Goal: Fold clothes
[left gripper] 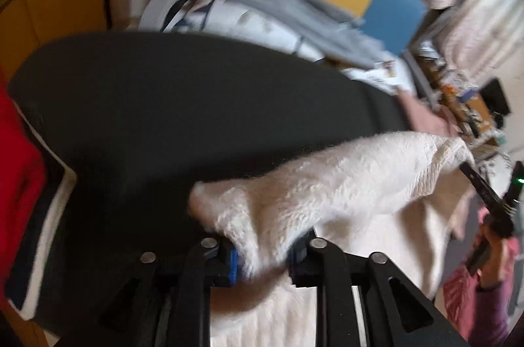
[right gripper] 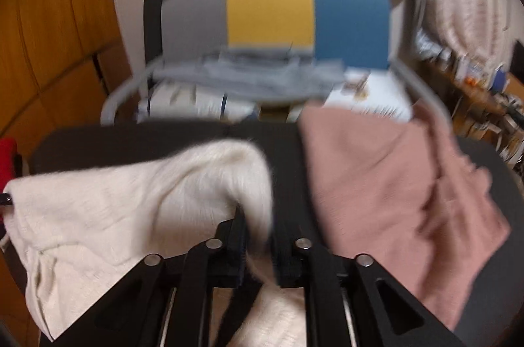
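A fluffy cream-white garment point(left gripper: 327, 183) is stretched above a black table point(left gripper: 147, 117). My left gripper point(left gripper: 265, 258) is shut on one end of it. My right gripper point(right gripper: 258, 252) is shut on the other end of the same garment point(right gripper: 114, 209), which drapes off to the left. The right gripper also shows in the left wrist view point(left gripper: 481, 186) at the garment's far corner, held by a hand. A dusty pink garment point(right gripper: 386, 183) lies flat on the black table point(right gripper: 131, 147) to the right of my right gripper.
A red garment point(left gripper: 16, 166) lies at the table's left edge. Behind the table stands a cart point(right gripper: 422, 91) with grey cloth and bags. A grey, yellow and blue panel point(right gripper: 271, 12) is behind it. Curtains hang at the back right, shelves with clutter at the right.
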